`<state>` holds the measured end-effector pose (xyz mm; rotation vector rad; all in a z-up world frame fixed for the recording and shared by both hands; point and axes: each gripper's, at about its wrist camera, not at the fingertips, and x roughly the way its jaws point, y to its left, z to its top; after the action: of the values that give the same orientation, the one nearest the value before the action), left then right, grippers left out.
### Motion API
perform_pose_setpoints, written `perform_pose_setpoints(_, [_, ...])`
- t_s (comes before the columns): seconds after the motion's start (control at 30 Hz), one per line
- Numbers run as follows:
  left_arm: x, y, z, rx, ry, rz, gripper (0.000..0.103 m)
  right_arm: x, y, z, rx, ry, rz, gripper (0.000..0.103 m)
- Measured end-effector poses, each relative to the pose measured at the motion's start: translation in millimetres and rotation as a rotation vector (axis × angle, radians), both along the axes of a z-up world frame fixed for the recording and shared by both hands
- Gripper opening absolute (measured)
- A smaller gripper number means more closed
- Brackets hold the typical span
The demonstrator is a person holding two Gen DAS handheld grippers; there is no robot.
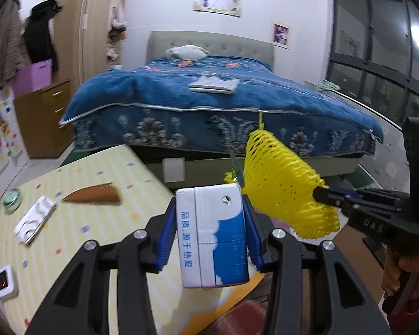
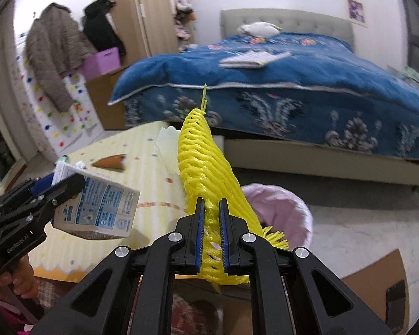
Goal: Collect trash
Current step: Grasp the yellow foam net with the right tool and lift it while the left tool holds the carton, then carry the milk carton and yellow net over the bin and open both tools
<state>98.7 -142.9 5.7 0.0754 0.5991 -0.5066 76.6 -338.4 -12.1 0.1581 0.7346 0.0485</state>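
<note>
Bedroom floor beside the bed holds the pink-lined bin [image 2: 289, 209], just beyond and right of the yellow foam net [image 2: 209, 173] clenched in the right gripper [image 2: 211, 234] jaws; farther left, the left gripper [image 1: 209, 231] jaws grasp the milk carton [image 1: 212, 237].

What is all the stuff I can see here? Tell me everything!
milk carton: one, white and blue, gripped in left gripper
foam fruit net: one, yellow, gripped in right gripper
trash bin: one, pink liner, on floor beyond net
play mat: one, yellow, dotted, on floor
cardboard scrap: one, brown, on mat
bed: one, blue cover, behind mat
storage box: one, purple, on wooden drawers
left gripper: one, black, blue pads
right gripper: one, black, blue pads
</note>
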Motion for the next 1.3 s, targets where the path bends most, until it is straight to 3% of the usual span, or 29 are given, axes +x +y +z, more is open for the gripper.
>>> perform_pose_setpoints(0.23, [23, -46, -18, 0.001, 0.03, -0.079, 0.042, 12, -29, -29, 0.019, 0.078, -0.075, 0.01])
perform_pose_setpoints(0.7, [87, -112, -55, -0.002, 0.153, -0.145, 0.043, 60, -78, -87, 0.085, 0.194, -0.157, 0.012])
perform_pose_setpoints(0.77, [94, -112, -57, -0.011, 0.164, -0.135, 0.056, 68, -84, -94, 0.095, 0.207, -0.16, 0.015])
perform_pose_setpoints(0.83, [100, -109, -55, -0.035, 0.167, -0.122, 0.065, 75, -88, -99, 0.117, 0.215, -0.148, 0.023])
perform_pose_setpoints(0.9, [101, -105, -52, -0.044, 0.159, -0.112, 0.065, 78, -89, -100, 0.109, 0.214, -0.16, 0.041])
perform_pose_setpoints(0.97, [101, -97, -47, -0.038, 0.147, -0.089, 0.067, 75, -91, -94, 0.113, 0.195, -0.177, 0.048])
perform_pose_setpoints(1.3, [73, -50, -23, -0.01, 0.085, 0.011, 0.069, 38, -77, -37, 0.075, 0.047, -0.179, 0.048])
